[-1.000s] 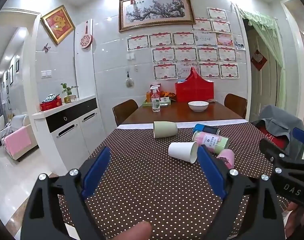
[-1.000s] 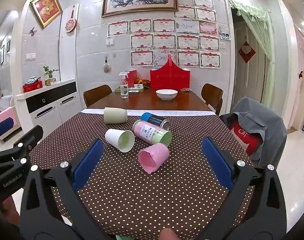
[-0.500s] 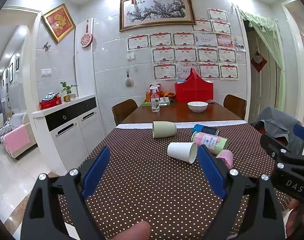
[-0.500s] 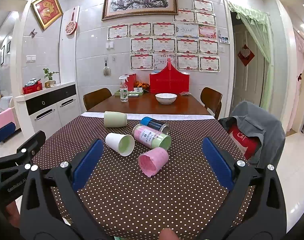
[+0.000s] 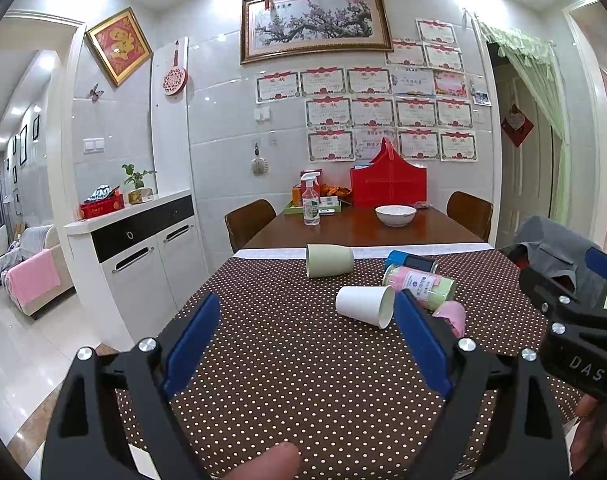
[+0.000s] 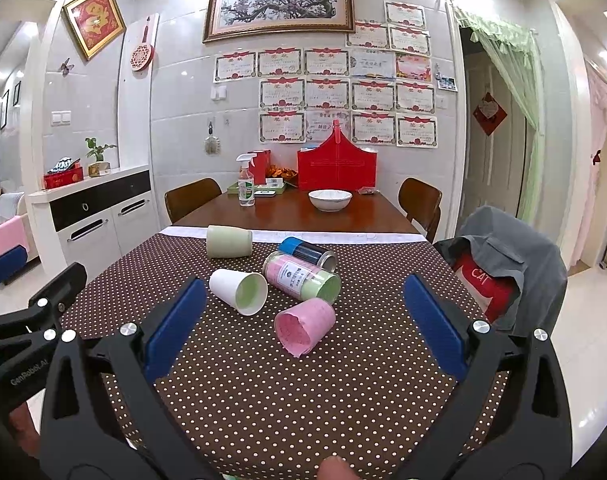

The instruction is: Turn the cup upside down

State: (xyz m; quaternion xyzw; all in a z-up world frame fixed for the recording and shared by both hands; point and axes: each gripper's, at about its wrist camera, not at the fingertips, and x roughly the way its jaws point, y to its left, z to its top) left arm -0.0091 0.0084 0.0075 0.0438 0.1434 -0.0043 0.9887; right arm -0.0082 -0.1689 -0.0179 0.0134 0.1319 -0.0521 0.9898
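Several cups lie on their sides on the brown dotted tablecloth [image 6: 303, 400]: a white paper cup [image 6: 238, 291] [image 5: 365, 305], a pink cup [image 6: 305, 327] [image 5: 451, 315], a pale green cup [image 6: 228, 241] [image 5: 329, 260], a pink-and-green labelled cup [image 6: 302, 279] [image 5: 419, 286] and a blue one [image 6: 307, 253] [image 5: 409, 261]. My right gripper [image 6: 303, 320] is open and empty, held above the table short of the pink cup. My left gripper [image 5: 307, 332] is open and empty, short of the white cup.
A white bowl [image 6: 329, 199], a spray bottle [image 6: 246, 187] and a red basket [image 6: 337, 169] stand at the table's far end. A chair with a grey jacket [image 6: 507, 264] is at the right. A white cabinet [image 6: 95, 220] stands left. Each gripper shows at the edge of the other's view.
Both grippers have risen and tilted slightly; the cups sit a little lower in both views. Nothing on the table has moved.
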